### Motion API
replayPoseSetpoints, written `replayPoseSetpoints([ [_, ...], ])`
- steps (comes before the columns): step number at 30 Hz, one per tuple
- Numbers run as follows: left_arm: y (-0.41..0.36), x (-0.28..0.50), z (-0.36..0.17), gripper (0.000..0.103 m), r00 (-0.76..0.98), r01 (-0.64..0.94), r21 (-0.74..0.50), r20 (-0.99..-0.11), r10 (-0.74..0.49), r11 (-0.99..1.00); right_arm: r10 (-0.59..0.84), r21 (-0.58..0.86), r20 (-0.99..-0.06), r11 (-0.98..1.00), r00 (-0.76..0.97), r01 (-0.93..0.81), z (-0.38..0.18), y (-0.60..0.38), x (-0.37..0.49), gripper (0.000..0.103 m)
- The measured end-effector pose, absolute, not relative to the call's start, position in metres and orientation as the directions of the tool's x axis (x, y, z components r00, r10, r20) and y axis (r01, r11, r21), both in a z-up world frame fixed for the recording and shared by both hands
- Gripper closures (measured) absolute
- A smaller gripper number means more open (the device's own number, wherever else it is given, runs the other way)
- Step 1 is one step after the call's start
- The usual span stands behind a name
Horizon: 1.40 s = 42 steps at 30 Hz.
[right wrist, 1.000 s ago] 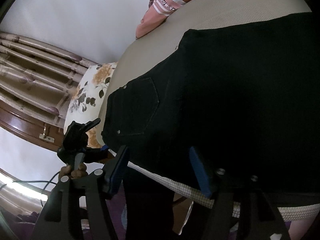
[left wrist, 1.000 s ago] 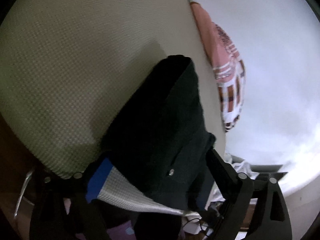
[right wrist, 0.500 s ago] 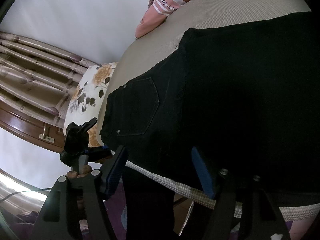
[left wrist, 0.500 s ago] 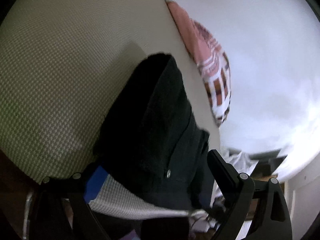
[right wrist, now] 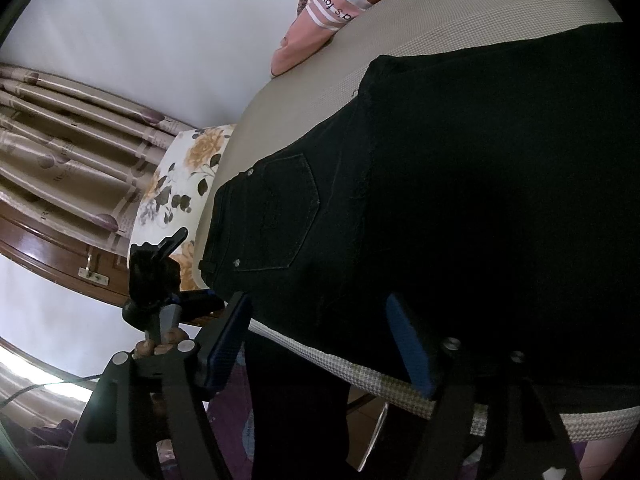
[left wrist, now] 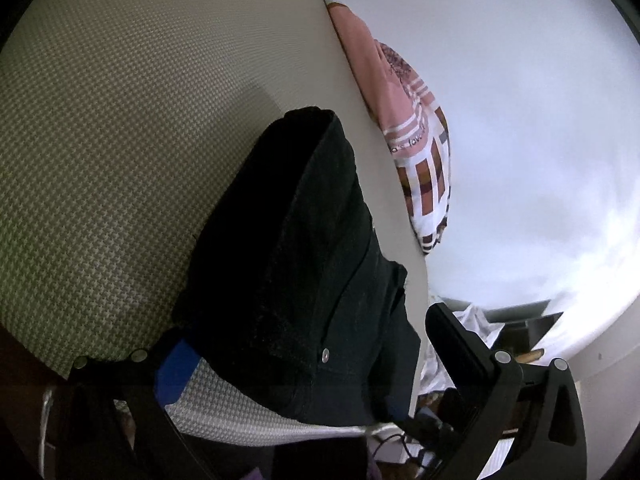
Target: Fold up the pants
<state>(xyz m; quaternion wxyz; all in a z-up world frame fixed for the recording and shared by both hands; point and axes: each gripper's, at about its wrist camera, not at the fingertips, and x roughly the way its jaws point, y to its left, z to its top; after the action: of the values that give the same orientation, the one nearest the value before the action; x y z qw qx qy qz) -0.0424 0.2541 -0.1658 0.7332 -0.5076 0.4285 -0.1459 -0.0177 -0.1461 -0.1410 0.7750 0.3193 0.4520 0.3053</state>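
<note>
Left gripper opening wide, pants between its jaws but not pressed. Right gripper opening too, straddling the near hem of the pants, no pinch visible. Lying dark and already doubled on the checked bed, waistband and back pocket toward the floral pillow. Probably thick denim: heavy, soft, not slippery. Best taken at waistband corner or stacked edge, all layers together.
</note>
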Motion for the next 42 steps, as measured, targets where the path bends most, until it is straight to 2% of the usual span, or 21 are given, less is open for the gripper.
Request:
replayPoseSetpoints([
  [1,0.260,-0.048,-0.165,0.002,0.584,-0.220,-0.864,-0.488,-0.649,0.452,0.762,0.771,-0.506,0.610,0.405,-0.185,-0.141,-0.146,-0.018,0.035],
  [3,0.255,-0.048,-0.161,0.020,0.578,-0.232,-0.827,-0.541,-0.611,0.512,0.762,0.772,-0.505,0.609,0.405,-0.184,-0.141,-0.146,-0.018,0.035],
  [4,0.253,-0.049,-0.162,0.060,0.564,-0.256,-0.789,-0.591,-0.577,0.559,0.762,0.772,-0.505,0.609,0.406,-0.183,-0.141,-0.146,-0.018,0.035],
  [5,0.253,-0.050,-0.168,0.076,0.543,-0.291,-0.765,-0.627,-0.559,0.575,0.762,0.772,-0.505,0.609,0.405,-0.182,-0.141,-0.146,-0.018,0.035],
  [7,0.260,-0.054,-0.178,0.076,0.558,-0.326,-0.809,-0.583,-0.591,0.490,0.763,0.775,-0.504,0.606,0.404,-0.179,-0.141,-0.147,-0.018,0.035],
  [11,0.251,-0.056,-0.165,0.076,0.561,-0.325,-0.776,-0.619,-0.550,0.541,0.765,0.778,-0.500,0.603,0.406,-0.176,-0.141,-0.146,-0.018,0.035],
  [17,0.232,-0.055,-0.131,0.076,0.597,-0.209,-0.683,-0.656,-0.463,0.700,0.767,0.782,-0.497,0.599,0.406,-0.174,-0.142,-0.145,-0.017,0.035],
  [21,0.216,-0.053,-0.104,0.076,0.622,-0.129,-0.635,-0.650,-0.436,0.762,0.766,0.781,-0.499,0.600,0.406,-0.174,-0.143,-0.143,-0.017,0.035],
  [29,0.185,-0.059,-0.070,0.076,0.656,-0.054,-0.540,-0.653,-0.378,0.840,0.776,0.796,-0.485,0.583,0.403,-0.165,-0.145,-0.146,-0.017,0.035],
  [42,0.115,-0.055,-0.025,0.076,0.696,0.117,-0.382,-0.627,-0.350,0.917,0.790,0.817,-0.461,0.556,0.405,-0.155,-0.146,-0.153,-0.017,0.035],
])
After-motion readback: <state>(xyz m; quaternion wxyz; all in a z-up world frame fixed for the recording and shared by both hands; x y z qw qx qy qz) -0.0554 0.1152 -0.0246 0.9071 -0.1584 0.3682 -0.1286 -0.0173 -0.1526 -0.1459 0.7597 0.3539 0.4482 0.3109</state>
